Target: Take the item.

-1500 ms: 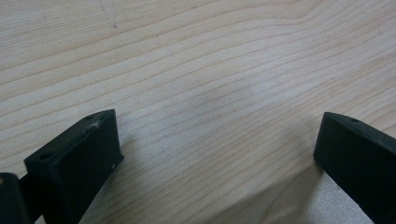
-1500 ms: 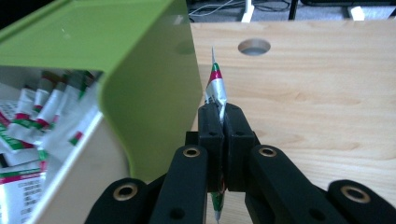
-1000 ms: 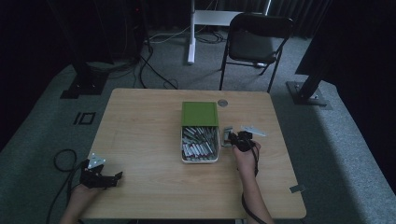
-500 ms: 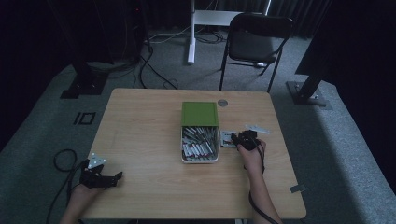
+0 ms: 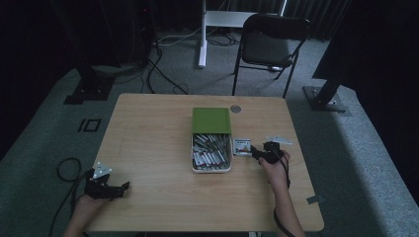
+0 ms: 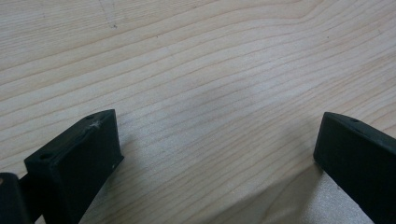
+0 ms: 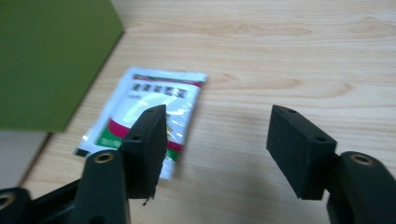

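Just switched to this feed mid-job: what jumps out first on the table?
The green-lidded box at the middle of the wooden table, its open tray packed with small sachets. Just right of it lies a single white sachet with red and green print, flat on the wood, and the right hand-held gripper sits open beside it. The left hand-held gripper rests open near the table's front left corner.

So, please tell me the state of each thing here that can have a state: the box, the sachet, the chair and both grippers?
Green box: open, lid flipped back, full of small packets.
Sachet: flat on the table, beside the box, not gripped.
Right gripper: open, above the sachet's edge.
Left gripper: open, over bare table.
Folding chair: unfolded, vacant.
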A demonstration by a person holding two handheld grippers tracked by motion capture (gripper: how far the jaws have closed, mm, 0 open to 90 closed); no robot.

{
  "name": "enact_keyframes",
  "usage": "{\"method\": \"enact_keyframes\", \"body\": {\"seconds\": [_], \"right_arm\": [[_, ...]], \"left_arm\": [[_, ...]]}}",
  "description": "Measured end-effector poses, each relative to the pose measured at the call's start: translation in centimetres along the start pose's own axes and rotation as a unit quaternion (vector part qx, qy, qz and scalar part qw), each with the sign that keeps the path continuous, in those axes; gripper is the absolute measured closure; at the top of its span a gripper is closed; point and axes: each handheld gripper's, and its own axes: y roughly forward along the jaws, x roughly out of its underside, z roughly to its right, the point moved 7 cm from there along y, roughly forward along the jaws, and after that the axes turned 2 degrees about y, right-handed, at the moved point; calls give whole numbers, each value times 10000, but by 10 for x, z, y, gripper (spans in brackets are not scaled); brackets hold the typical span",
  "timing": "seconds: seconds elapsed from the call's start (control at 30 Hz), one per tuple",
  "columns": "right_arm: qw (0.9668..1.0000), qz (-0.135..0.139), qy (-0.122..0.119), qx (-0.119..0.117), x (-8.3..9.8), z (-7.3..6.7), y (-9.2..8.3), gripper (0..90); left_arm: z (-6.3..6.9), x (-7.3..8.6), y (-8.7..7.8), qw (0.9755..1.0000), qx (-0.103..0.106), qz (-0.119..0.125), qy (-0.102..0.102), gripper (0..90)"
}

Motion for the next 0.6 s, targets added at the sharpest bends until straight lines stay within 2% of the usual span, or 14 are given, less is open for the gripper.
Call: {"method": "enact_keyframes", "body": {"seconds": [0.27,0.6], "right_arm": [[9998,32,41,216,9,18,-14,212],[9991,-28,103,409,24,36,-33,179]], "left_arm": [[0,0,0,10000,1,-1,1,14],[0,0,0,10000,1,0,0,14]]}}
